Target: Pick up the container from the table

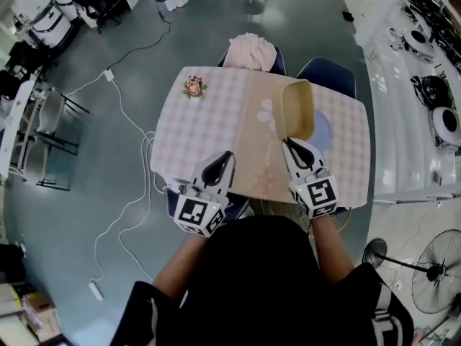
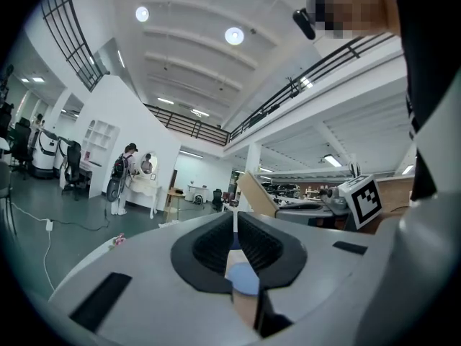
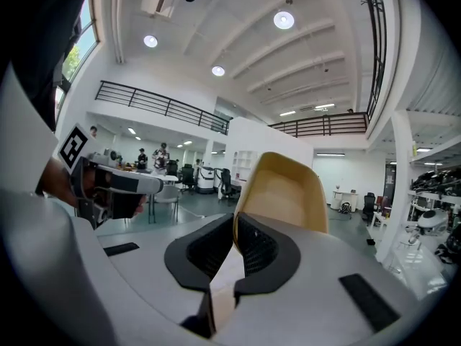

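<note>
The container (image 1: 297,110), a tan open-topped tub, hangs tilted above the table (image 1: 194,132) with its mouth turned left. My right gripper (image 1: 292,146) is shut on its near rim; in the right gripper view the wall of the container (image 3: 284,189) rises from between the pads of that gripper (image 3: 234,240). My left gripper (image 1: 222,161) is shut over the table's near edge, left of the container and apart from it. In the left gripper view the left gripper (image 2: 234,229) shows nothing clearly held, and the container's edge (image 2: 253,192) shows ahead to the right.
A checked cloth and a tan runner (image 1: 263,157) cover the table. A small flower ornament (image 1: 193,86) stands at the far left corner. A blue round patch (image 1: 323,132) lies under the container. Two chairs (image 1: 328,74) stand behind, and a fan (image 1: 432,272) at the right.
</note>
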The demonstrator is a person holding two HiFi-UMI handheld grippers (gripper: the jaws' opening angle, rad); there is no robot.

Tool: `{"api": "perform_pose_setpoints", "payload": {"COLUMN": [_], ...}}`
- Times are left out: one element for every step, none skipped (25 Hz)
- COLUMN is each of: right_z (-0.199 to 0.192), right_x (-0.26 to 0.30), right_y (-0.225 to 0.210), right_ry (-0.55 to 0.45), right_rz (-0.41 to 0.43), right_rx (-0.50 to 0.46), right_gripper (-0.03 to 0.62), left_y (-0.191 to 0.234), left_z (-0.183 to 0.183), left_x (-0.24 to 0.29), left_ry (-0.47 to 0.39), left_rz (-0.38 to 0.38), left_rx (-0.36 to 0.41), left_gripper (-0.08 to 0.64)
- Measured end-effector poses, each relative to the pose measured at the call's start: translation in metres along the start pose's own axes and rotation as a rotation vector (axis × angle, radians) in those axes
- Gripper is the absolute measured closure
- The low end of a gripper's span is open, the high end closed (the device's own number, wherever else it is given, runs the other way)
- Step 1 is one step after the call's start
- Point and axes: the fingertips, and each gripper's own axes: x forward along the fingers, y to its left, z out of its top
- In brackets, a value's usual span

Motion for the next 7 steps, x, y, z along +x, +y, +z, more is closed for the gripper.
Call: {"api": "perform_pose_setpoints", "payload": {"right_z": [-0.004, -0.008, -0.012, -0.015, -0.019, -0.022, -0.025], "right_x": [-0.002, -0.003, -0.004, -0.005, -0.007, -0.008, -0.010], "right_y": [-0.006, -0.012, -0.019, -0.025, -0.032, -0.038, -0.045], "right_ry": [0.003, 0.006, 0.008, 0.011, 0.014, 0.017, 0.020], "right_rz": [-0.008, -0.016, -0.023, -0.030, -0.035, -0.041, -0.046], "right_rx": [0.005, 0.011, 0.017, 0.022, 0.027, 0.031, 0.035], "right_gripper": [0.578, 0.578, 0.578, 0.578, 0.578, 0.578, 0.578], "left_y": [-0.003, -0.006, -0.009, -0.012, -0.015, -0.017, -0.020], "left_z": [-0.002, -0.004, -0.006, -0.008, -0.010, -0.012, -0.014], "left_x": [0.005, 0.011, 0.017, 0.022, 0.028, 0.033, 0.038], "left_ry": [0.006, 0.011, 0.015, 0.019, 0.023, 0.028, 0.032], "left_rz": [-0.008, -0.015, -0.021, -0.026, -0.030, -0.035, -0.039], "left_rx": [0.001, 0.001, 0.002, 0.001, 0.000, -0.001, -0.002], "left_gripper": [0.541, 0.541, 0.541, 0.541, 0.541, 0.541, 0.541]}}
